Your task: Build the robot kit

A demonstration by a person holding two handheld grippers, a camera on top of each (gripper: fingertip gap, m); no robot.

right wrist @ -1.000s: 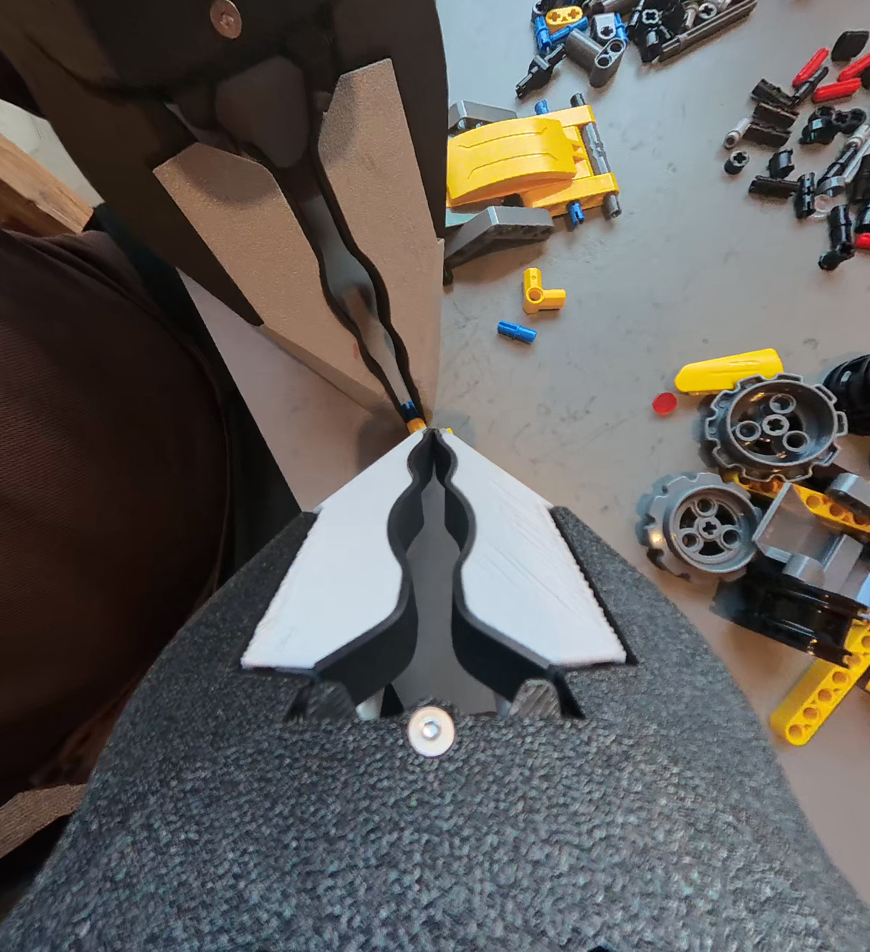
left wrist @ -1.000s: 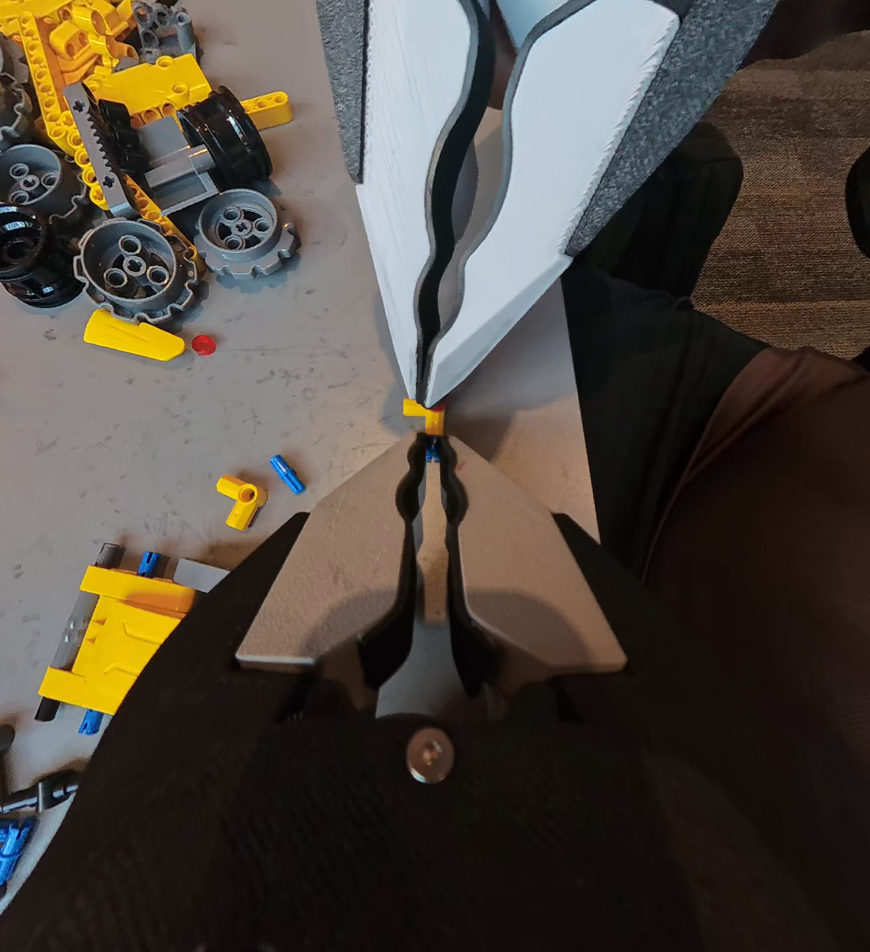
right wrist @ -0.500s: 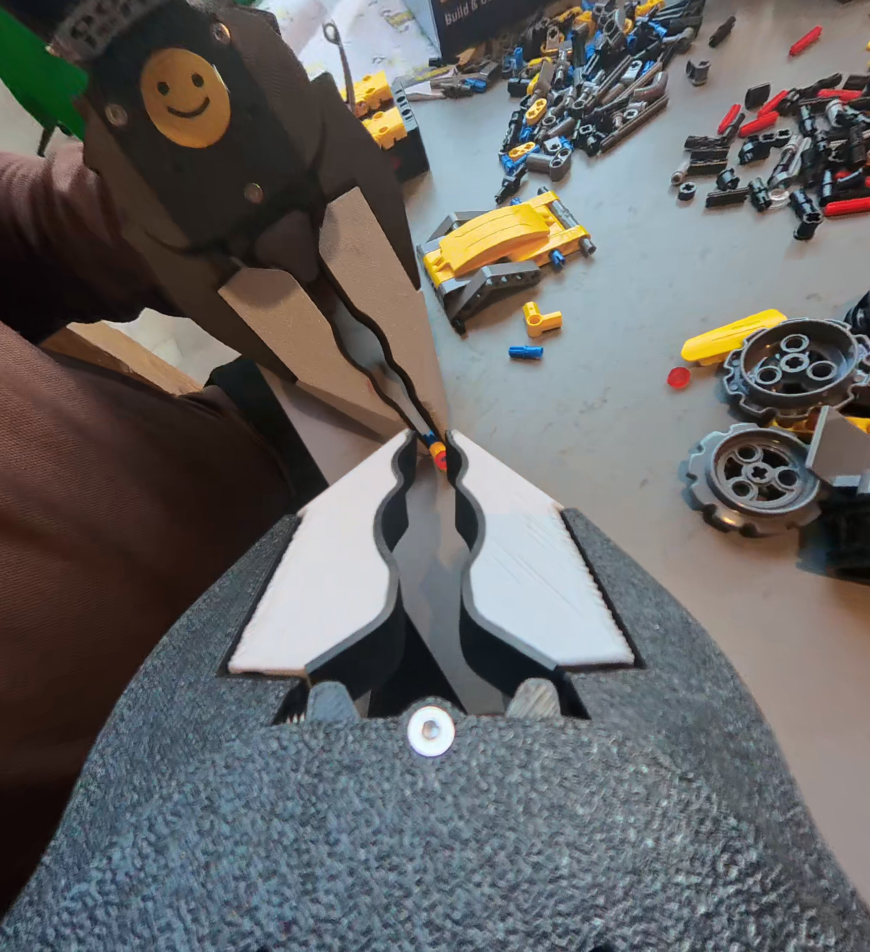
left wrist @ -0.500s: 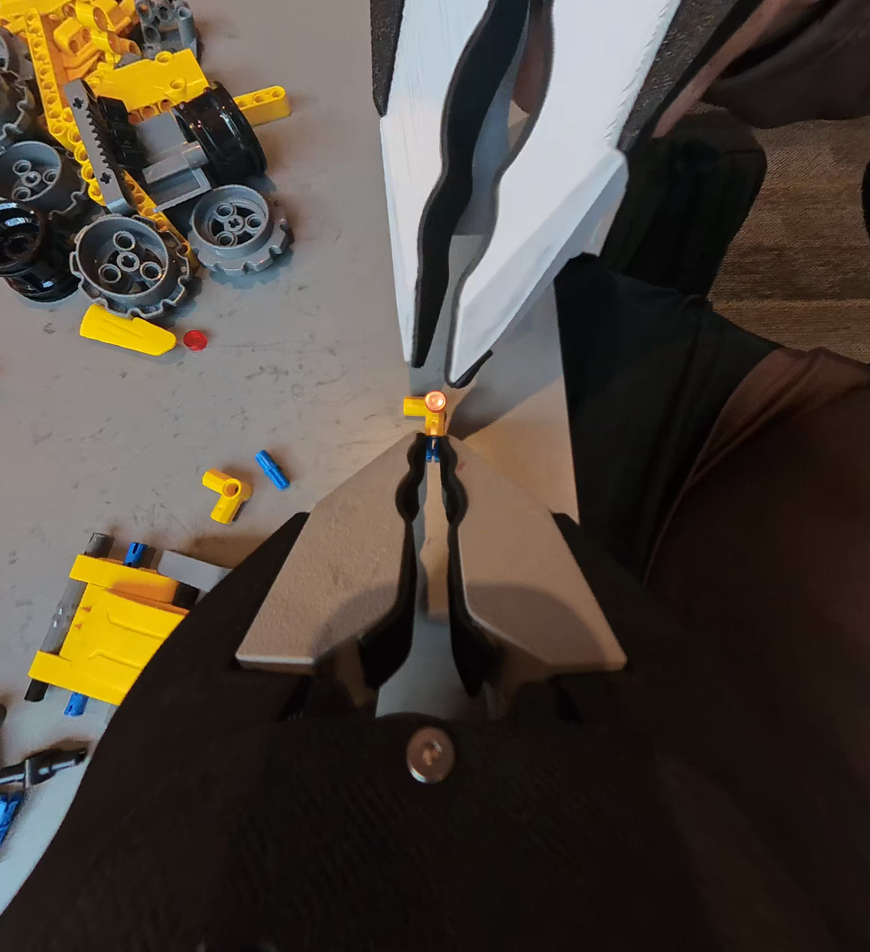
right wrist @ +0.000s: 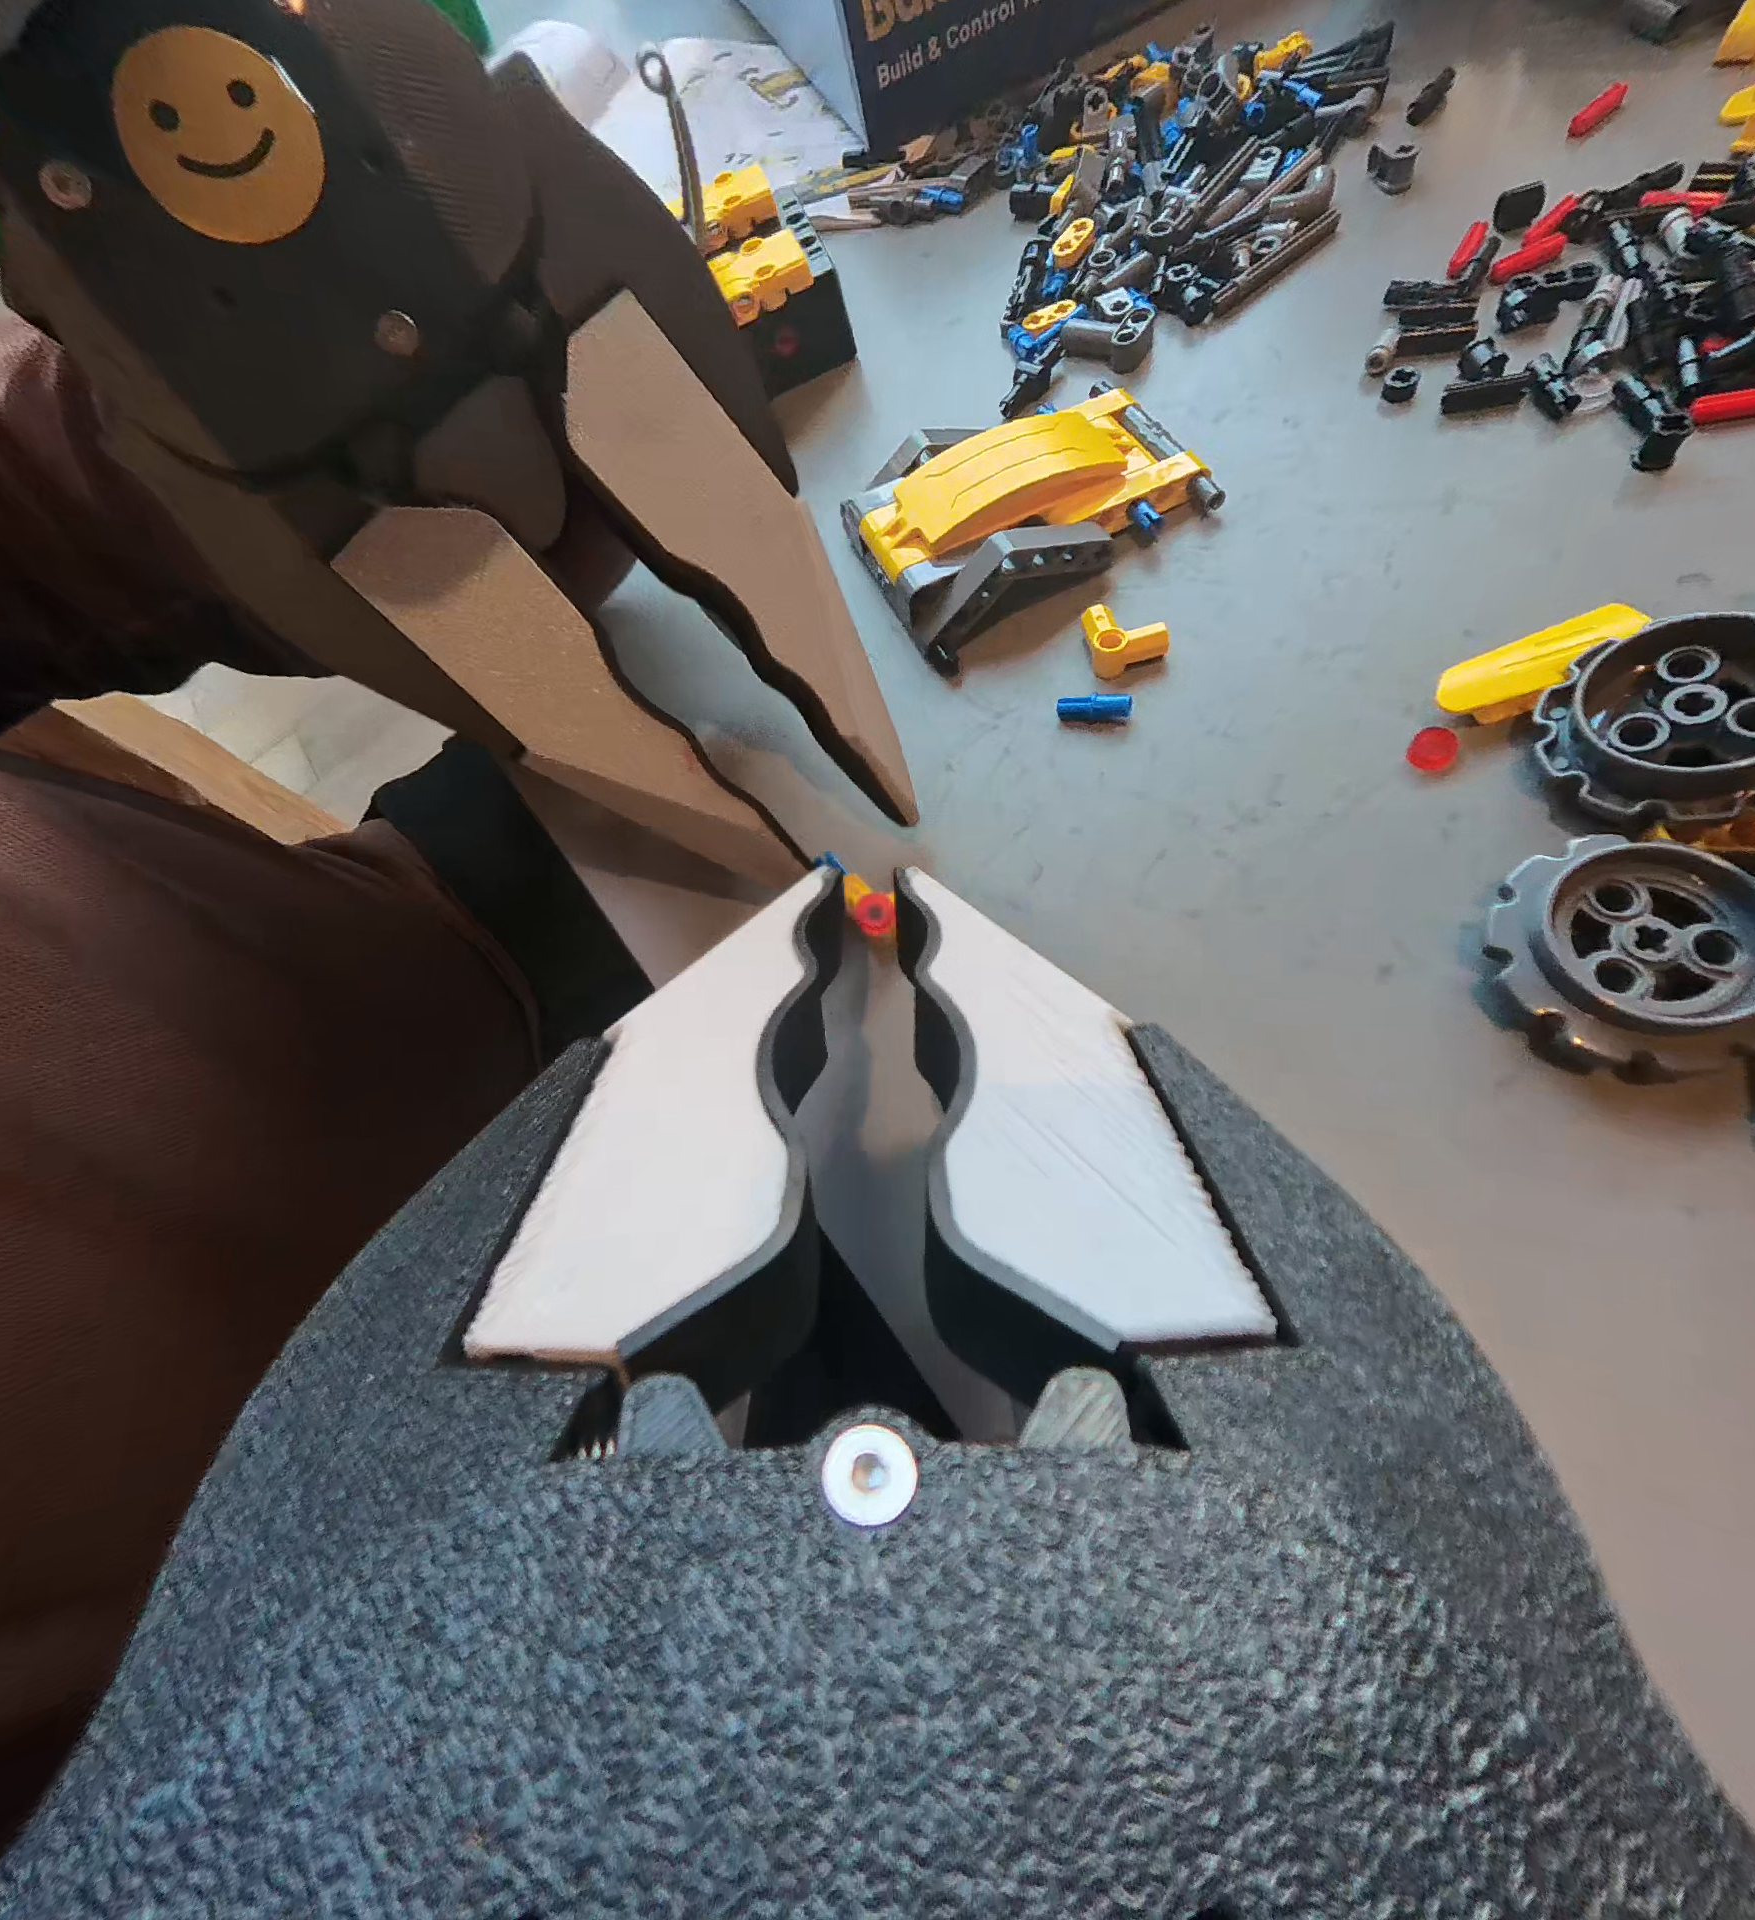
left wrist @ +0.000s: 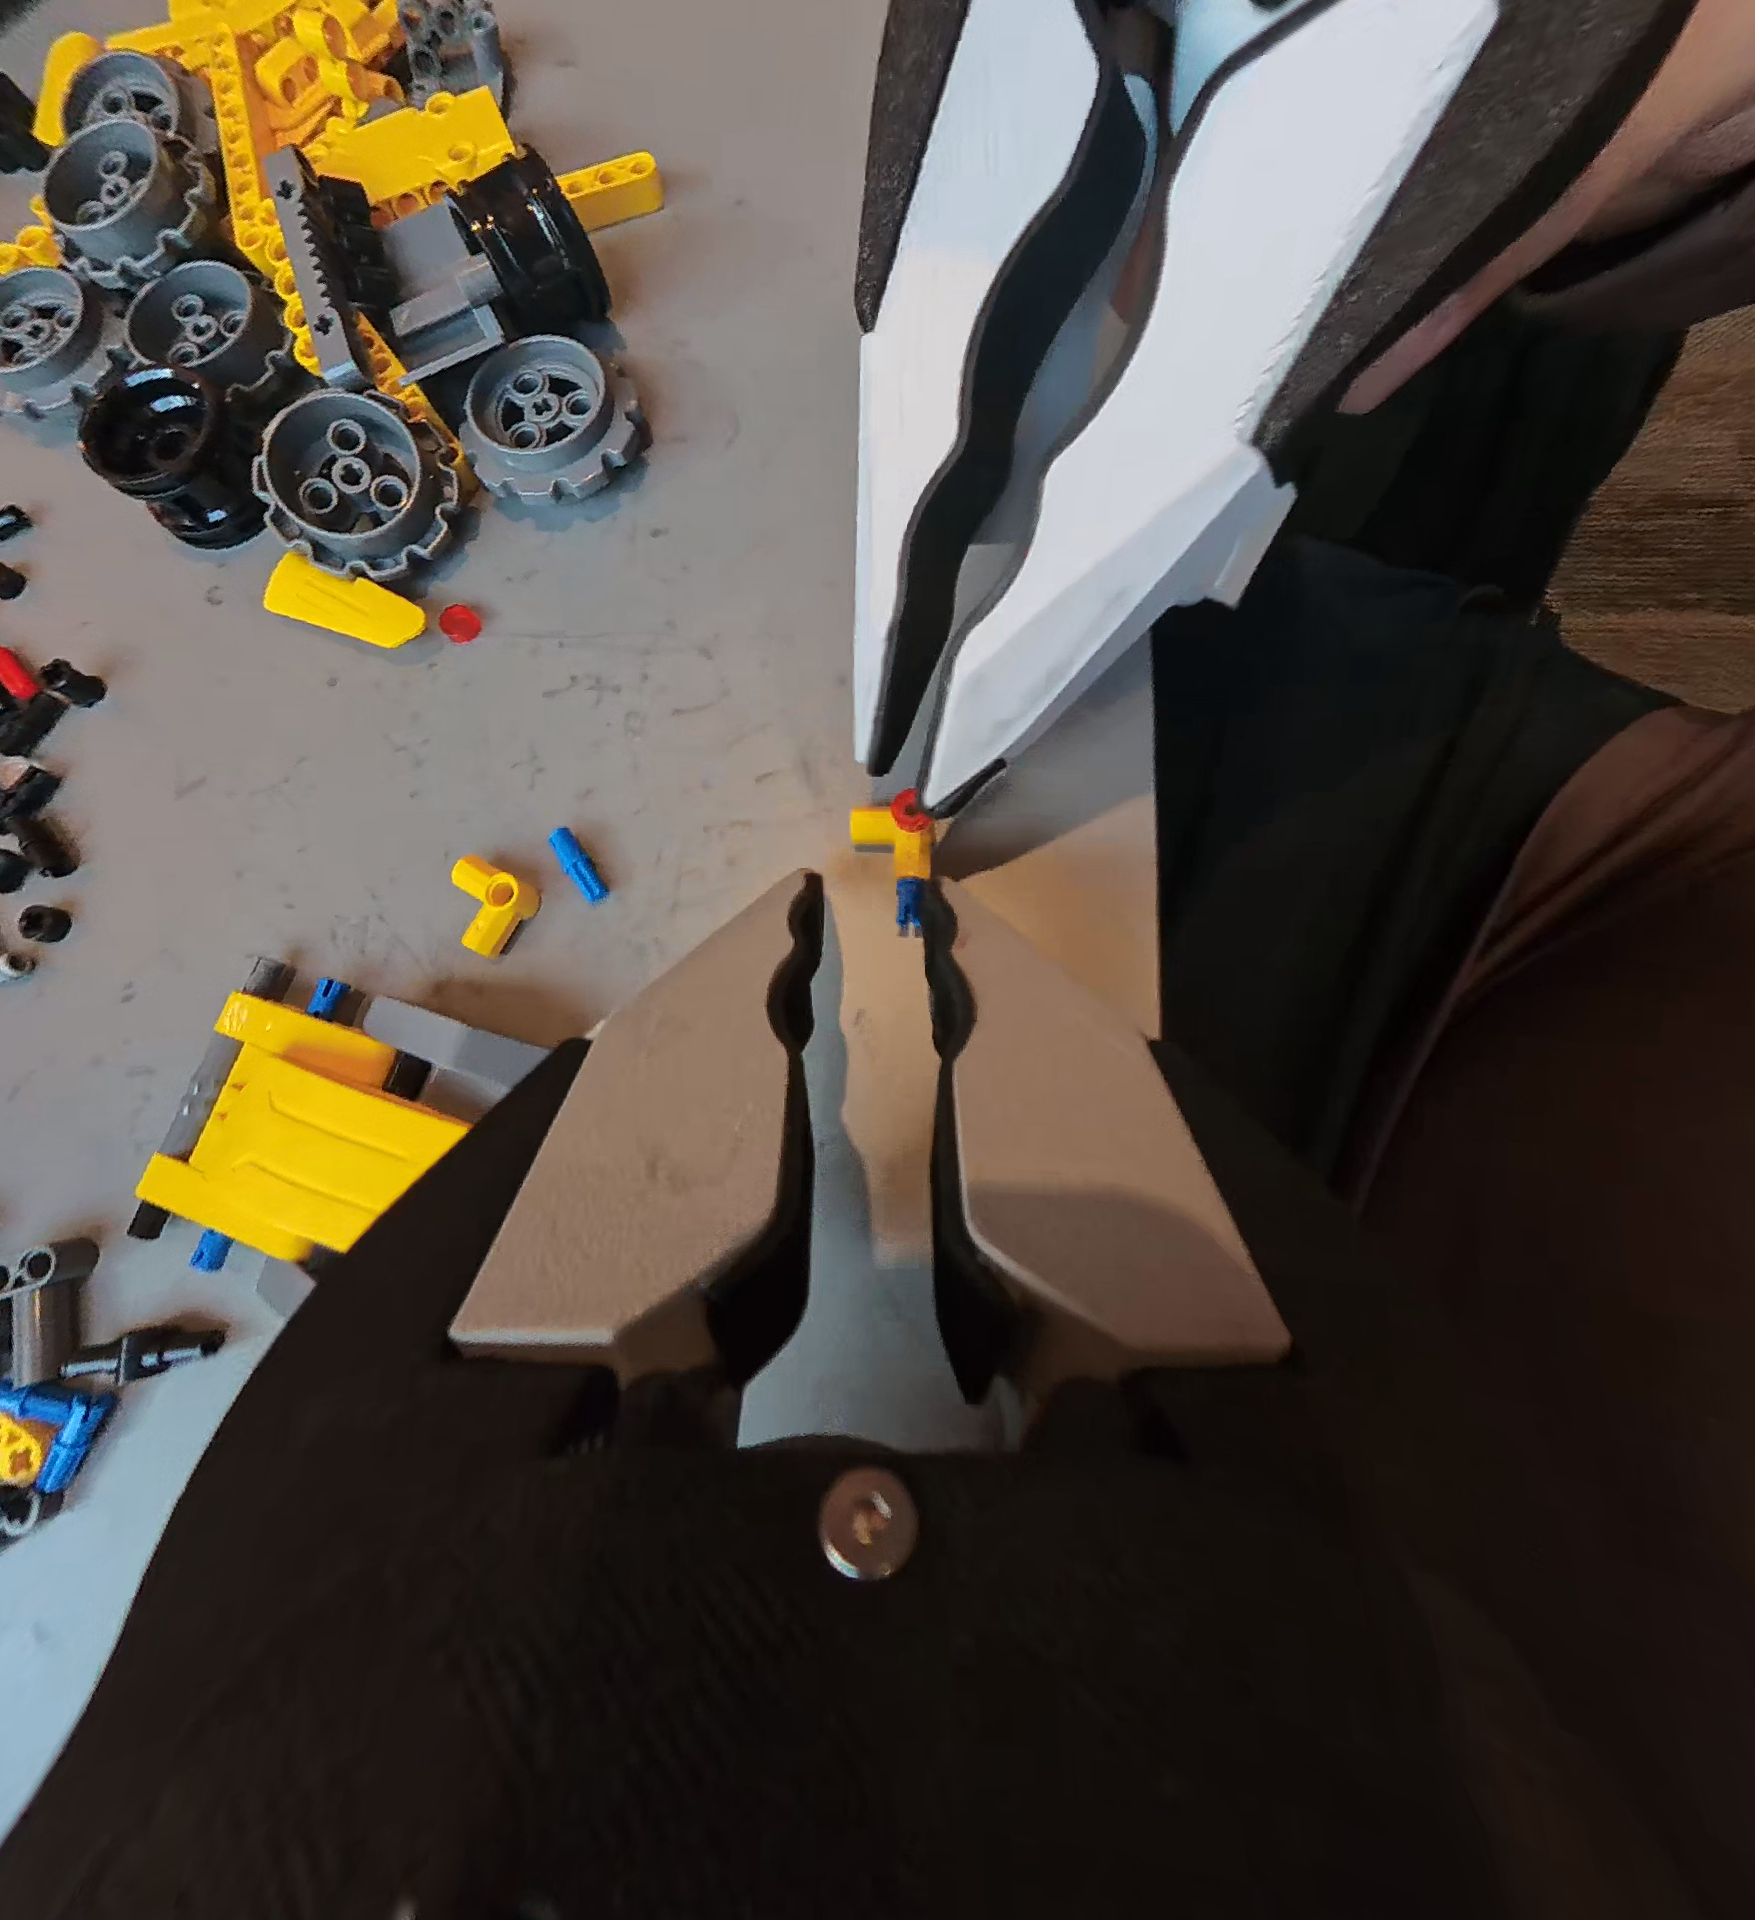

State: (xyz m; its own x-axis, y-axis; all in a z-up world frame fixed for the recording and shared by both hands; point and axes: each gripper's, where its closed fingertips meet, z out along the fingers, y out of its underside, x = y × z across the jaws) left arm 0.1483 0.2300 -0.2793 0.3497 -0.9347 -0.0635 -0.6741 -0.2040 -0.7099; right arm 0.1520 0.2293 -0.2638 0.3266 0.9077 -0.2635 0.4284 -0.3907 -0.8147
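Note:
A small yellow elbow piece (left wrist: 888,831) carries a blue pin (left wrist: 909,902) and a red round stud (left wrist: 909,810). It hangs over the grey table's near edge between the two grippers. My right gripper (right wrist: 862,888), with white fingers, is closed on its red-stud end (right wrist: 873,914); it also shows in the left wrist view (left wrist: 914,769). My left gripper (left wrist: 868,904), with grey fingers, stands open. The blue pin lies against its right fingertip (left wrist: 940,935). The left gripper shows in the right wrist view (right wrist: 857,842) with its jaws apart.
On the grey table (left wrist: 644,675) lie a loose yellow elbow (left wrist: 494,902), a blue pin (left wrist: 579,864), a yellow panel assembly (left wrist: 301,1153), a red stud (left wrist: 458,621) and a yellow vehicle frame with grey wheels (left wrist: 343,478). Heaps of small parts (right wrist: 1164,208) lie farther back. The person's brown sleeve (right wrist: 177,1143) is beside the table edge. The grippers are tip to tip, or close to it.
My left gripper has opened and let go of the blue pin. My right gripper opened, came back and closed on the stud end of the yellow piece.

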